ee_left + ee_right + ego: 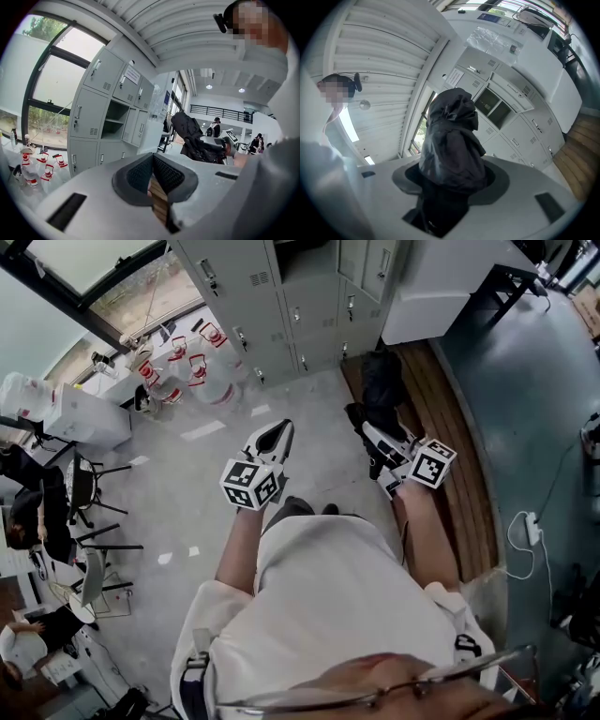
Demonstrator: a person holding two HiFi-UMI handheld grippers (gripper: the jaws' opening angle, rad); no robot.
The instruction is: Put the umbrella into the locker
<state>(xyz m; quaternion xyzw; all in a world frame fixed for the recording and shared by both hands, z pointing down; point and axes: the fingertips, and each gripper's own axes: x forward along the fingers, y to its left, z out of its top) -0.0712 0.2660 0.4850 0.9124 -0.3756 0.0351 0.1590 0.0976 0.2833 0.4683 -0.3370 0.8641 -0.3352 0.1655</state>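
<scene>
I see the bank of grey lockers [281,306] across the far side of the room. One compartment [115,122] in its middle column stands with its door open and a shelf showing inside. The pale grey floor [187,474] runs from the lockers toward me, and a strip of wooden flooring [459,446] lies along its right edge. A cluster of big water bottles [202,371] with red handles stands on the floor by the window, to the left of the lockers. The umbrella [452,140] is black and folded, its loose fabric bunched. It is up in the air in front of me over the edge of the wooden strip, well apart from the lockers and pointing toward them. My right gripper [370,437] has hold of it: in the right gripper view its jaws stand partly apart, closed against the umbrella's lower part, and the bundle rises out between them and covers part of the open compartment behind. My left gripper [279,432] is held out beside it over the grey floor, also facing the lockers. In the left gripper view its dark ribbed pads [166,176] meet at the tips with nothing between them, so it holds nothing.
</scene>
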